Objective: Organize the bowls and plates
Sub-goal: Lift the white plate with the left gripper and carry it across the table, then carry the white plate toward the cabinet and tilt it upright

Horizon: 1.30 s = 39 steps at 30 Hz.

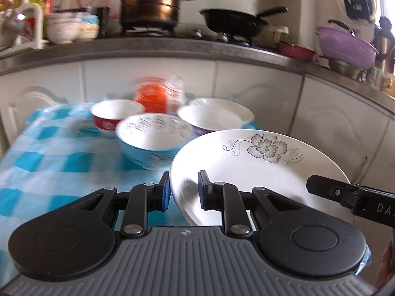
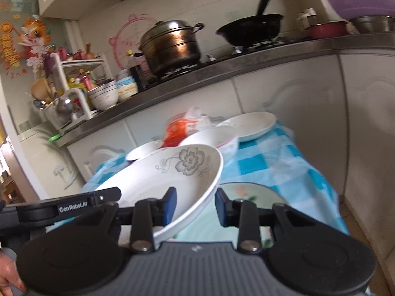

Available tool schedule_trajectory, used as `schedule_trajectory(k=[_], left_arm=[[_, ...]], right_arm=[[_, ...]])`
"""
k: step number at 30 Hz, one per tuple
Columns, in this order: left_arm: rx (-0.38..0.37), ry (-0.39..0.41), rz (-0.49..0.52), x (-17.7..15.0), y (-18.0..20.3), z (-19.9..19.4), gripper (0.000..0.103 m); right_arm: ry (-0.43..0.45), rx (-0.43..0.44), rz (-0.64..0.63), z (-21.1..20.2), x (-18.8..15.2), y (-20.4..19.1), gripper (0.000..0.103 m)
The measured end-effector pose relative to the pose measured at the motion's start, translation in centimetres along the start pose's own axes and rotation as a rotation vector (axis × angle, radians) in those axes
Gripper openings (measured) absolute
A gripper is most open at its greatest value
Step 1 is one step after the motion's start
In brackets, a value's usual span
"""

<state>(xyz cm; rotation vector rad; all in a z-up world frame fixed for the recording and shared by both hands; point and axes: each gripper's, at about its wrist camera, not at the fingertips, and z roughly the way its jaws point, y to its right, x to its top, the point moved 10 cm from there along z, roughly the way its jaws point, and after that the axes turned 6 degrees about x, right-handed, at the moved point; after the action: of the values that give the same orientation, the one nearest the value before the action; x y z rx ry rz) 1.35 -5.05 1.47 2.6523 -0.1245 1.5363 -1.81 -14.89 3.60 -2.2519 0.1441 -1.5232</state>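
Note:
A white plate with a grey flower print (image 1: 259,167) is held tilted above the blue checked table (image 1: 49,153). My left gripper (image 1: 184,192) has its pads on either side of the plate's left rim. My right gripper (image 2: 195,206) straddles the opposite rim of the same plate (image 2: 172,177). Each gripper's arm shows in the other's view. Behind the plate stand a blue bowl (image 1: 154,135), a red bowl (image 1: 116,113), a purple-sided bowl (image 1: 209,119) and a white plate (image 1: 222,106). A pale green plate (image 2: 249,192) lies under the held plate.
An orange bag with clear plastic (image 1: 158,96) sits at the table's far edge. White cabinets (image 1: 259,86) stand close behind. The counter above carries a steel pot (image 1: 150,2), a black wok (image 1: 234,22), stacked bowls (image 1: 64,27) and a purple colander (image 1: 345,44).

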Motion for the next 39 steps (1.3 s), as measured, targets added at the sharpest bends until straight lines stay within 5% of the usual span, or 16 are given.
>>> schedule_trajectory(k=[9,27,39], left_arm=[[-0.024,-0.06,0.046,-2.0,3.4,2.6,0.021],[0.011,-0.064,0.136,-2.8,4.0,4.1,0.019],[0.005,-0.067,0.101,-2.2,2.8,3.0,0.025]], right_arm=[[-0.028,-0.078,0.061,-1.3,-1.8,5.0,0.033],[-0.065,-0.115,-0.002,-0.9,-3.0,6.1,0.035],[-0.085,-0.142,0.001,-1.3,-2.7,5.8,0.082]])
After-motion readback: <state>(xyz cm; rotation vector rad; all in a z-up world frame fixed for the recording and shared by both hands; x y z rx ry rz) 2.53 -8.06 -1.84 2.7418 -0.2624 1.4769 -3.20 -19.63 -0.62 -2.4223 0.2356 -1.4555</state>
